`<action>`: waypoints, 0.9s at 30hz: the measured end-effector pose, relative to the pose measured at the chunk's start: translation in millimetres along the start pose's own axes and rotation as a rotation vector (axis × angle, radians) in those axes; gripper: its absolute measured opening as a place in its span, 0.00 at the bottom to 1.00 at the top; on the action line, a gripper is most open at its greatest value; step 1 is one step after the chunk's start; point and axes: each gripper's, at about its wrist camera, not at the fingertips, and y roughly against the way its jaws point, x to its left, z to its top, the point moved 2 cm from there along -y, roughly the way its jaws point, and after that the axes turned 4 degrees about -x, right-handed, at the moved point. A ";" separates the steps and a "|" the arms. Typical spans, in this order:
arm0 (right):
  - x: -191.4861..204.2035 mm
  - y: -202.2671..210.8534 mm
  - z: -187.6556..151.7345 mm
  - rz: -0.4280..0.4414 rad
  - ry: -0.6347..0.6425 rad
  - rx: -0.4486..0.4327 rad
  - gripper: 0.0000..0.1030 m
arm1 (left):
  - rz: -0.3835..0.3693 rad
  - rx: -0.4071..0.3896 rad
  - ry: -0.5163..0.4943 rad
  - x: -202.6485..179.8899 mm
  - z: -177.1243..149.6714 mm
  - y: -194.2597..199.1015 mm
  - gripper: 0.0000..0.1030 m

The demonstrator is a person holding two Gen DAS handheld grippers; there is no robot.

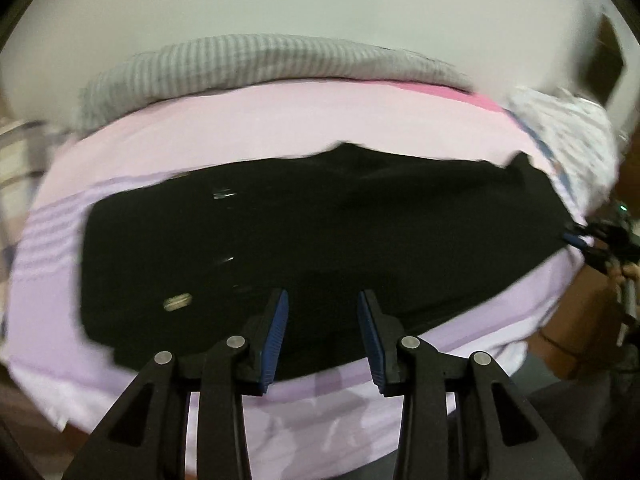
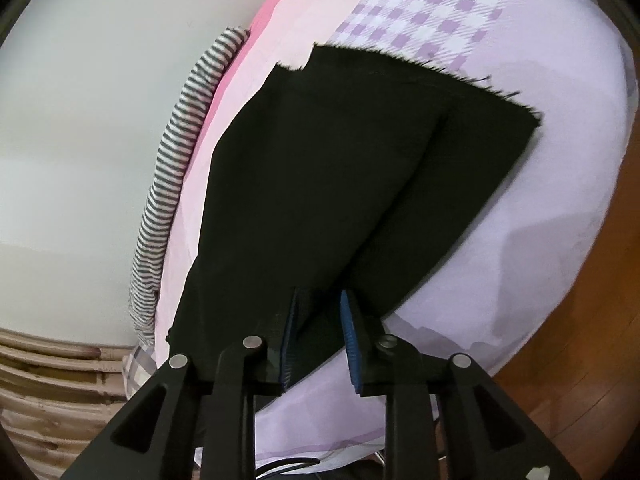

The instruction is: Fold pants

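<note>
Pants: the black pants [image 1: 320, 236] lie flat on the bed [image 1: 280, 128], legs stacked lengthwise, waist with its metal button [image 1: 178, 302] toward one end, frayed hems [image 2: 420, 66] toward the other.
Why flat: smoothed out, likely so the next fold lands square.
Left gripper: left gripper [image 1: 323, 298] hangs over the near long edge, fingers spread, nothing between them.
Right gripper: right gripper [image 2: 320, 300] sits at the near edge of the legs, fingers slightly parted around the cloth; no pinch visible.
Bed: lilac sheet [image 2: 560, 160] with a checked patch [image 2: 420, 12].
Far edge: striped cloth [image 2: 176, 160] bunched along the wall.
</note>
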 end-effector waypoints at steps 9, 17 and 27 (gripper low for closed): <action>-11.9 2.9 22.5 0.019 -0.064 -0.072 0.20 | -0.136 0.053 -0.120 -70.0 12.1 -50.5 0.37; -11.6 -2.5 54.9 0.053 -0.070 -0.127 0.11 | -0.191 0.089 -0.257 -123.6 5.6 -73.7 0.37; 44.1 29.9 65.8 0.206 -0.029 -0.166 0.06 | -0.254 0.108 -0.436 -184.1 0.3 -91.0 0.37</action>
